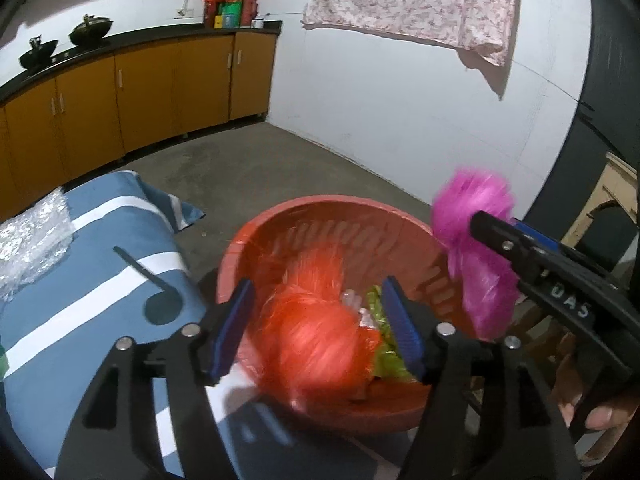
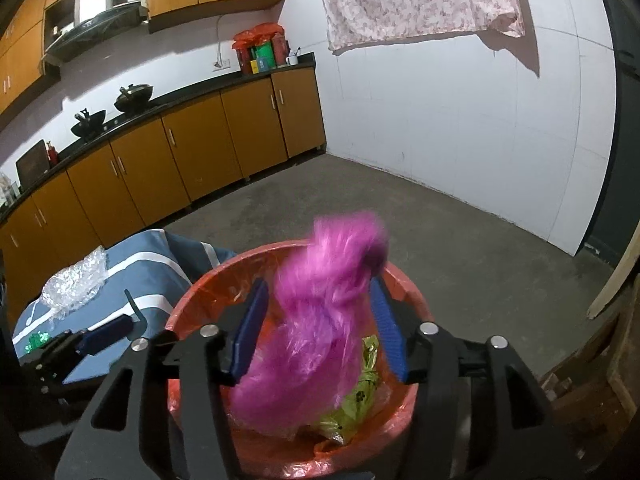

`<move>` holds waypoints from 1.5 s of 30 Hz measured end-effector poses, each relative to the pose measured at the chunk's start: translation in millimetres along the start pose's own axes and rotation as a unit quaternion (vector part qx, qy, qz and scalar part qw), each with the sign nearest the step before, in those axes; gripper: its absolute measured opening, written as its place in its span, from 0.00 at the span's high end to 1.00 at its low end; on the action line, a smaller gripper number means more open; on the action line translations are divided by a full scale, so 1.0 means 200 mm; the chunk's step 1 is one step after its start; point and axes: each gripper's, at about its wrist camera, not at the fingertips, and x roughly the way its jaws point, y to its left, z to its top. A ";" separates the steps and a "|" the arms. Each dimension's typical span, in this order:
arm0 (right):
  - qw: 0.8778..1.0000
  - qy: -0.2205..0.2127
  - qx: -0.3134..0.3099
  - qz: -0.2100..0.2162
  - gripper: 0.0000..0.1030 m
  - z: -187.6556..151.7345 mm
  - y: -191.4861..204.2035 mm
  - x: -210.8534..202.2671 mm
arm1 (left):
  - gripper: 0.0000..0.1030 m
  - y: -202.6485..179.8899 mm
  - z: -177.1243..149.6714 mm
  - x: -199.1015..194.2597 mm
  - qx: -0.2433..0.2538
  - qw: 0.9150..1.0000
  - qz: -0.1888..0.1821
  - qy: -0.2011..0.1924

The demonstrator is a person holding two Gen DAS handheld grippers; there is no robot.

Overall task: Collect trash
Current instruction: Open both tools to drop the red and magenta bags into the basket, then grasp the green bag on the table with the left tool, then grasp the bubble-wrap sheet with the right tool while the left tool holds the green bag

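The left gripper (image 1: pixel 318 322) fills the lower middle of the left wrist view, its blue pads (image 1: pixel 234 330) spread apart. A blurred orange plastic bag (image 1: pixel 316 328) lies between them; neither pad visibly presses on it, and it hangs in the mouth of the red basket (image 1: pixel 320 216) at the centre bottom of the frame. Under the bag, toward the right pad, a green-yellow wrapper (image 1: pixel 386 354) shows inside the basket.

The right gripper (image 2: pixel 318 332) sits low in the middle of the right wrist view with its jaws also spread. A blurred pink plastic bag (image 2: pixel 316 332) stands between the pads (image 2: pixel 252 330), its top rising above the fingertips and its lower part down inside the basket; whether either pad still touches it cannot be told through the blur. In the left wrist view the same gripper comes in from the right edge with the pink bag at its tip, above the basket's right rim, and part of a hand (image 1: pixel 600 412) shows at the lower right.

Left of the basket lies a blue cloth with white stripes (image 1: pixel 100 280), and on it, at the left edge, a piece of clear bubble wrap (image 1: pixel 32 240). Beyond is a bare concrete floor (image 2: pixel 400 208), orange cabinets (image 2: pixel 192 152) along the upper left, and a flowered cloth (image 2: pixel 420 0) hanging at the top
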 end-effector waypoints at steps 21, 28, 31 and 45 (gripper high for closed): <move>0.999 0.011 -0.033 -0.004 0.18 -0.14 0.17 -0.04 | 0.17 0.61 -0.20 -0.47 -0.057 0.974 0.215 -0.053; 0.998 0.019 -0.050 0.016 0.18 -0.17 0.31 -0.04 | 0.16 1.10 -0.30 -0.71 -0.124 0.935 0.329 -0.051; 0.998 0.024 -0.062 0.024 0.18 -0.18 0.38 -0.04 | 0.16 1.24 -0.33 -0.70 -0.149 0.931 0.331 -0.026; 0.993 0.025 -0.101 0.048 0.18 -0.19 0.59 -0.05 | 0.55 1.48 -0.45 -0.55 -0.216 0.934 0.280 0.047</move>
